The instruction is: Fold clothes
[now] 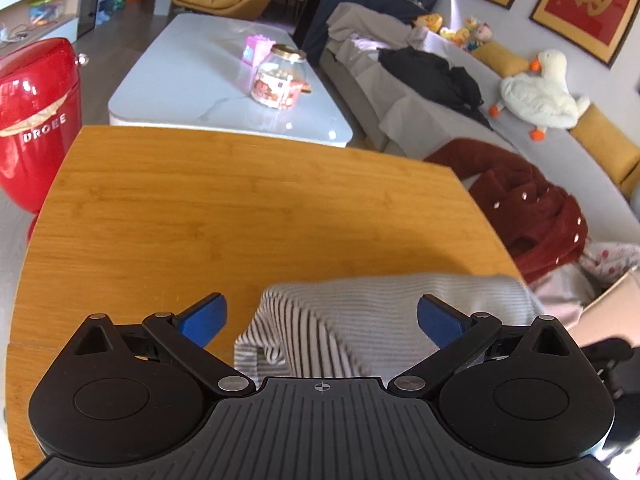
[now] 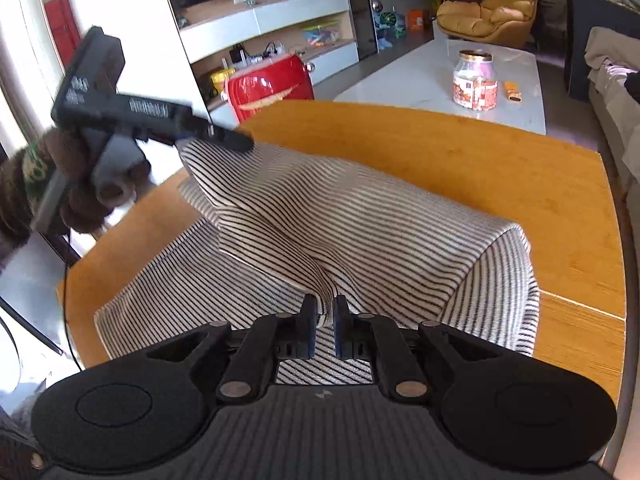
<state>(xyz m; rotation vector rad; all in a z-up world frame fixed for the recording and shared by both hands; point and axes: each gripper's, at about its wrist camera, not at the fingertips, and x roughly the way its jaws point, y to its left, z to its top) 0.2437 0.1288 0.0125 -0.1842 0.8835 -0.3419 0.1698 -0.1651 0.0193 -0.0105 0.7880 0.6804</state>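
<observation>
Striped shirt [image 2: 360, 216] lies on tabletop [image 2: 500, 160]. Right hand-held gripper [image 2: 324, 322] pinches shirt's near fold, lifting it. Left hand-held gripper [image 1: 322, 320] jaws apart in its own view; possibly touching shirt's far corner.

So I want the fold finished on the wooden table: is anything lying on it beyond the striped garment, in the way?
Nothing visible. The table beyond the garment is bare wood; the jar stands on another table.

— What sort of place is it?
— A home's living room: grey sofa [image 1: 460, 120] with a plush goose [image 1: 540, 92], yellow armchair [image 2: 492, 8], white coffee table [image 1: 200, 80], framed red calligraphy [image 1: 588, 4].
</observation>
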